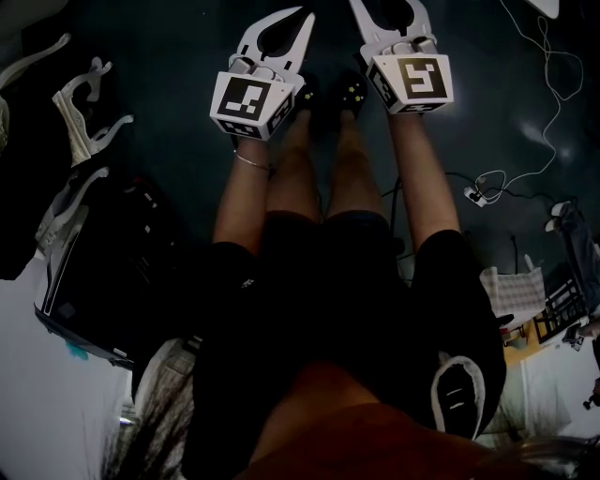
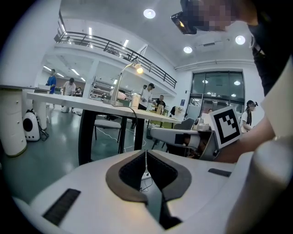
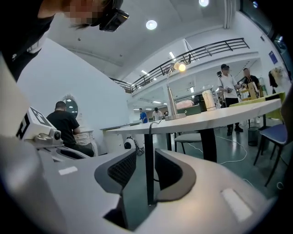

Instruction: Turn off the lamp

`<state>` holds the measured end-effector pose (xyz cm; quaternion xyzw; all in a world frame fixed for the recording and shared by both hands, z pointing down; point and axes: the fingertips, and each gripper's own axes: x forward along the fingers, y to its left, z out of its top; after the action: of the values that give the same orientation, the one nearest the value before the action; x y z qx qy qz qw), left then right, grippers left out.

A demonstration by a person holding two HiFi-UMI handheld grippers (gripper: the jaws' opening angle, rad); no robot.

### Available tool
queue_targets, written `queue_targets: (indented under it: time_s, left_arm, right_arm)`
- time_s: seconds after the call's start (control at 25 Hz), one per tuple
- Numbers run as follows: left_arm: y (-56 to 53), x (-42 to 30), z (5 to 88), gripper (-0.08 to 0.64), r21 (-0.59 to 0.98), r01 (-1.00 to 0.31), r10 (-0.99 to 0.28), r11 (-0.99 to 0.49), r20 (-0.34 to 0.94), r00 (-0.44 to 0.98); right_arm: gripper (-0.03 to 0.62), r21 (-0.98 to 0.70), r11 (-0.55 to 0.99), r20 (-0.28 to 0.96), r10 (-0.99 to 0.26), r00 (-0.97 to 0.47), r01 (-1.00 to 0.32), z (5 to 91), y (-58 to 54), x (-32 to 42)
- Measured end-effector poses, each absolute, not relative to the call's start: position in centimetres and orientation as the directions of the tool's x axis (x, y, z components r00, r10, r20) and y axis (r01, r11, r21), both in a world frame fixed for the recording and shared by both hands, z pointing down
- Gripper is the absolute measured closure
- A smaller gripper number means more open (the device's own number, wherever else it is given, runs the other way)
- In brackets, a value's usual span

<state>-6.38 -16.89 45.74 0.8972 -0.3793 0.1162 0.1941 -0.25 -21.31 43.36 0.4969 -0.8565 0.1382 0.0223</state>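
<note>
**Lamp lit on the long counter, both grippers well short of it**

The room is a tall, bright hall with a white ceiling set with round lights (image 2: 149, 13). A railed balcony (image 2: 114, 46) runs along the far wall, and tall glass panels (image 2: 217, 91) stand at one end. The floor (image 1: 487, 84) is dark green and glossy. A white cable (image 1: 553, 103) wanders across it to a power strip (image 1: 475, 195).

A long white counter (image 3: 206, 119) on dark legs crosses the middle of the hall. The lamp (image 3: 170, 98) stands on its top with its slim stem rising and bending over, and its head glows warm. Boxes and small items sit near its base. Chairs (image 3: 274, 132) are drawn up under and beside the counter. Several people (image 3: 227, 87) stand behind the counter, and another person (image 3: 64, 123) sits at a desk by the wall. A white rounded device (image 2: 31, 126) rests on the floor near a pale column.

In the head view the person stands on open floor and holds both tools out over their shoes.

The left gripper (image 2: 145, 153) has its fingers (image 2: 128, 170) clenched tip to tip with nothing in them. The right gripper (image 3: 144, 153) has its fingers (image 3: 120, 170) released with a clear gap between them. Only a distant counter leg shows through that gap.

Both grippers are well apart from the lamp and the counter.
</note>
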Motion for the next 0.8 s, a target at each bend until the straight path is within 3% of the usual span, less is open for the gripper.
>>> queue_targets:
  time_s: [0.24,0.8]
  left_arm:
    - [-17.2,-6.6,47.2,0.561,0.276,-0.745,-0.637,-0.607,0.392,0.664]
    - [-17.8,-6.7,48.3,0.561,0.311,-0.766,-0.662,-0.562,0.387,0.642]
  right_arm:
    - [0.457,-0.180,0.487,0.186,-0.836,-0.516,-0.855,44.5,-22.8,-1.1]
    - [0.454,-0.176,0.523,0.236,-0.800,-0.552,-0.834,46.5,-26.2,-2.0]
